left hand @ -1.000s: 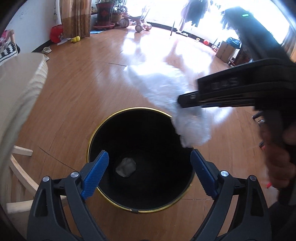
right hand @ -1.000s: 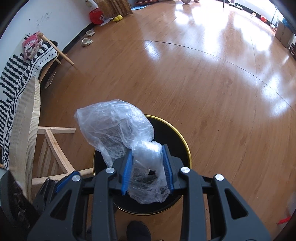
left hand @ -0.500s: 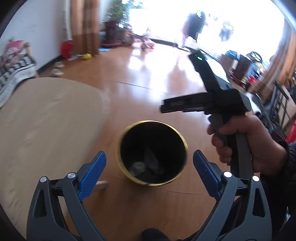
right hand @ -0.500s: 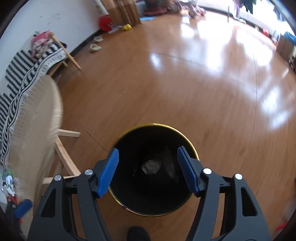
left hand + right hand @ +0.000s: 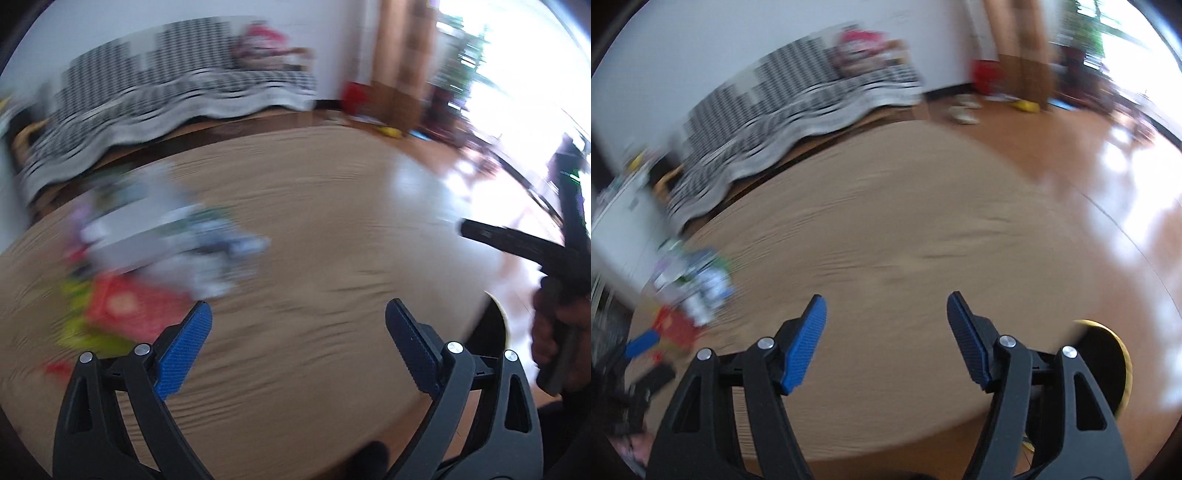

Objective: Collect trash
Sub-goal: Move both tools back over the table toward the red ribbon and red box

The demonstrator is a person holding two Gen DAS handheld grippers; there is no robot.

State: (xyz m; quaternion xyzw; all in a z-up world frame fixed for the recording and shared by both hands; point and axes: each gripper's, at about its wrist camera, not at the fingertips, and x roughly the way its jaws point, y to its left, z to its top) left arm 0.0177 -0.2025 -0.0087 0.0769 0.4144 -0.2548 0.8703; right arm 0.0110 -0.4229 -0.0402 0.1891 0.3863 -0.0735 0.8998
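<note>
Pale wooden worktop (image 5: pixel 314 229) fills both blurred views, with what looks like wrapper litter (image 5: pixel 155 258) at its far left, well away from the gold-rimmed bin (image 5: pixel 1108 362); left tool (image 5: pixel 297 345) and right tool (image 5: pixel 886 334), both spread and empty, must next reach for a piece.

Round wood table (image 5: pixel 314 229) w/ blurred trash pile (image 5: pixel 155 258) at left.

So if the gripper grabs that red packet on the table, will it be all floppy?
Probably. The red packet looks flat and thin beside other wrappers on the wooden table, so it likely bends and weighs little. Lying flat, it might slide rather than lift. The picture is blurred, so that is a guess. The left gripper is open, empty.
</note>
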